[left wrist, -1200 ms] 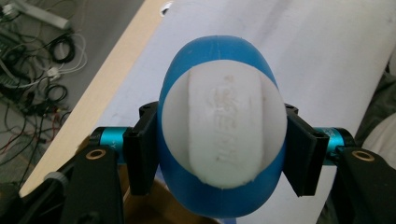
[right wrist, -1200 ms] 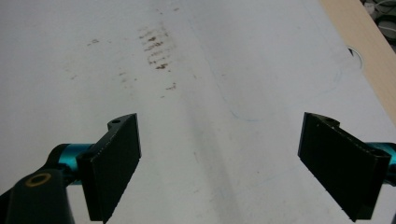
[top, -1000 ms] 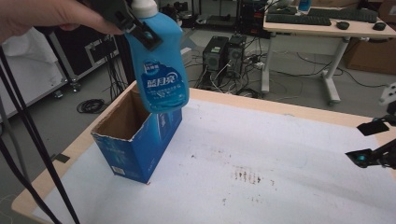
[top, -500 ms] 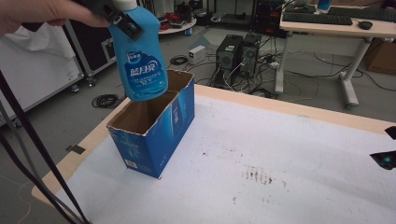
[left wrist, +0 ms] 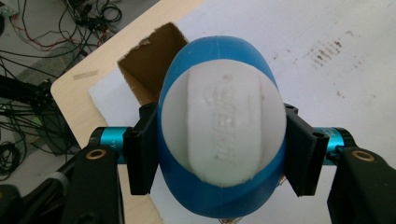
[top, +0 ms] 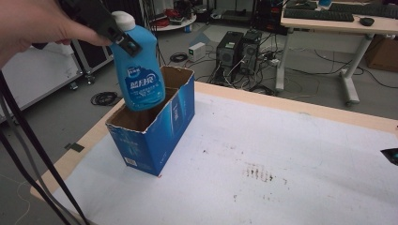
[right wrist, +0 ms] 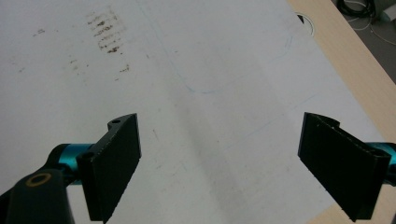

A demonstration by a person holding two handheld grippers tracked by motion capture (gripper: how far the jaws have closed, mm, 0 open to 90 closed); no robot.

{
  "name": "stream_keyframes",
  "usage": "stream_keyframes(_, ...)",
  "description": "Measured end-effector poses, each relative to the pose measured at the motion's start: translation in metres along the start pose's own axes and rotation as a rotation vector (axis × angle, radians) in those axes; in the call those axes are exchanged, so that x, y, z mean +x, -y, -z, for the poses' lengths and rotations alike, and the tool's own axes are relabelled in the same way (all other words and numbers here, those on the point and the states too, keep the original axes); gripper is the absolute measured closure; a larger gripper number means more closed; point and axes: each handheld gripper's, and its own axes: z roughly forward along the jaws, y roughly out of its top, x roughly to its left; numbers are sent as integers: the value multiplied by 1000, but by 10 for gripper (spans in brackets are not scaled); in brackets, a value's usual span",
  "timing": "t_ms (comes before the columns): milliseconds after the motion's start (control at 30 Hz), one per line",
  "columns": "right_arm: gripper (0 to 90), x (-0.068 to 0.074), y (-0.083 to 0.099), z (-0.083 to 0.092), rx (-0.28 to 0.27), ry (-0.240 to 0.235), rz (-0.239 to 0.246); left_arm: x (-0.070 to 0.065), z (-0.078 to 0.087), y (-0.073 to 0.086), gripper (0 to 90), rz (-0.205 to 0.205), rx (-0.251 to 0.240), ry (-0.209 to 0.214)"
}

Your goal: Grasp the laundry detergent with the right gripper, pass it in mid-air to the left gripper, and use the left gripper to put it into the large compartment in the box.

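A blue detergent bottle (top: 140,75) with a white cap (left wrist: 223,131) hangs upright, its base just inside the open top of a blue cardboard box (top: 162,133). My left gripper (top: 121,38) is shut on the bottle's neck below the cap; in the left gripper view (left wrist: 218,149) both black jaws press its sides, and the box opening (left wrist: 147,65) lies beneath. My right gripper (right wrist: 218,163) stands open over the bare white table cover, nothing between its jaws. A corner of it (top: 391,155) peeks in at the right edge of the high view.
The white cover (top: 281,140) carries a patch of brown marks (top: 258,172) right of the box. The table's wooden edge (top: 300,105) runs along the far side and the left. Beyond it are computer towers (top: 239,49), cables on the floor and another desk (top: 338,21).
The left gripper has carried the bottle down and over the box; its base, first above the box's rim, now dips inside the opening. The right gripper has slid toward the right edge.
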Motion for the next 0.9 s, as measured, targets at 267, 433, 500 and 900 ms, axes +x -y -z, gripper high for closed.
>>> stream_keyframes(267, 125, -1, 1, 2, 1, 12, 0, -3, -27, 12, 383, 0, 41, 12)
stream_keyframes(433, 125, 0, 2, 3, 3, 17, -7, -3, -44, 20, 384, 5, 63, 21)
stream_keyframes(500, 125, 0, 2, 4, 6, 15, -2, -3, -51, 24, 383, 2, 70, 23)
stream_keyframes(900, 125, 2, 3, 4, 20, 22, 6, -5, -86, 40, 383, -28, 127, 24)
